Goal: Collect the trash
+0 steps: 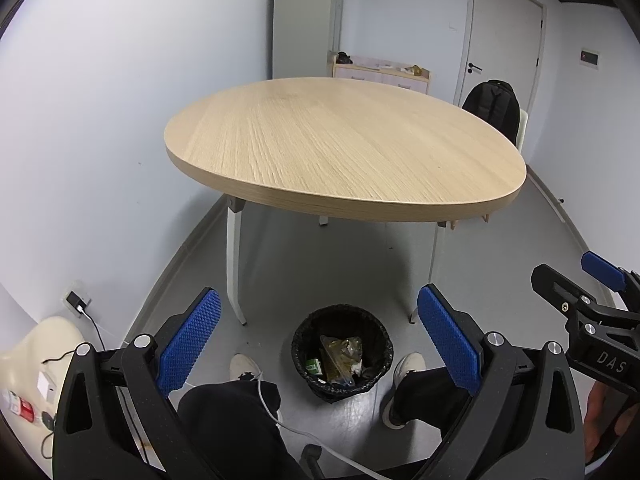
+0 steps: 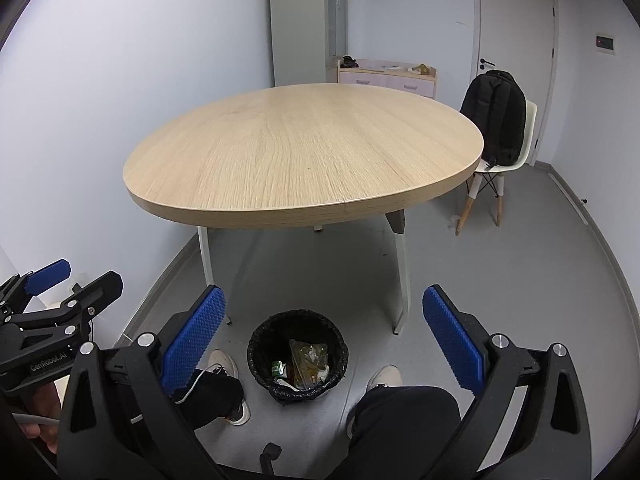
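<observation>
A round wooden table (image 2: 300, 148) stands mid-room — behind it a black backpack (image 2: 496, 116) on a white chair (image 2: 530, 128).

Both wrist cams held high, facing forward and down; left view sits left, right view right; both share the round table (image 1: 344, 144), the trash bin (image 2: 297, 354) near below, and each other's gripper at frame edge.

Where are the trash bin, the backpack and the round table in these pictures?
trash bin (image 2: 260, 344): right wrist view, on its black lined rim.
backpack (image 2: 496, 116): right wrist view, on its black back panel.
round table (image 1: 340, 140): left wrist view, on its bare wooden top.
</observation>
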The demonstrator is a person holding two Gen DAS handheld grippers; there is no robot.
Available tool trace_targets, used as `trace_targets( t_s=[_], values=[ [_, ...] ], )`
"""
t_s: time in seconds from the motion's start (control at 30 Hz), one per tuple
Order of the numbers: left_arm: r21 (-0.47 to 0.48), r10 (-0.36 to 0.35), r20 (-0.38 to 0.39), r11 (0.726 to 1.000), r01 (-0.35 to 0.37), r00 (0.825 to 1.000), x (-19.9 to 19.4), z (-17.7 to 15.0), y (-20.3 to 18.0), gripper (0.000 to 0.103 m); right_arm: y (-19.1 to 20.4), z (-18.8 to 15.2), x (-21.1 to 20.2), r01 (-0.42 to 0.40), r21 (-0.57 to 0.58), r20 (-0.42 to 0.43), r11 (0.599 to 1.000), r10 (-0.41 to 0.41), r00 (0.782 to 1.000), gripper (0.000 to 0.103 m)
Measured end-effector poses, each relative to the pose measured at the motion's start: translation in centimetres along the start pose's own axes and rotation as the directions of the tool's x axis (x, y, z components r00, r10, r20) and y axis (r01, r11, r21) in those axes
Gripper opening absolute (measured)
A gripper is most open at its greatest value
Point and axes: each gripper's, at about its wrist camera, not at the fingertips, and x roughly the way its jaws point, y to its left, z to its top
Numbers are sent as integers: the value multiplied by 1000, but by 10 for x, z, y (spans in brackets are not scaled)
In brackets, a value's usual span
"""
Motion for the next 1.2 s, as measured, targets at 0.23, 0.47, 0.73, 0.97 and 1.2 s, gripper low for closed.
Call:
trace_targets(
  t_s=[0.23,0.47,0.73,0.97,1.2],
  values=[
    [2,-4,-1,1000,4,1000,1,-1,-2,97,1,0,-4,3,-1,8,1000,-3,1000,95],
    [3,-8,-1,1000,8,1000,2,-2,-4,97,0,-2,-5,6,-3,7,1000,-6,1000,95],
    [2,-11,-4,1000,11,1000,3,-2,-5,97,1,0,-5,6,-5,3,1000,-6,1000,95],
    [7,-15,-8,1000,15,1000,3,-3,-7,97,1,0,-5,6,-6,3,1000,-6,1000,95],
    [-7,-37,-17,999,37,999,4,-3,-4,97,0,0,-4,5,-4,3,1000,-5,1000,95]
  ],
)
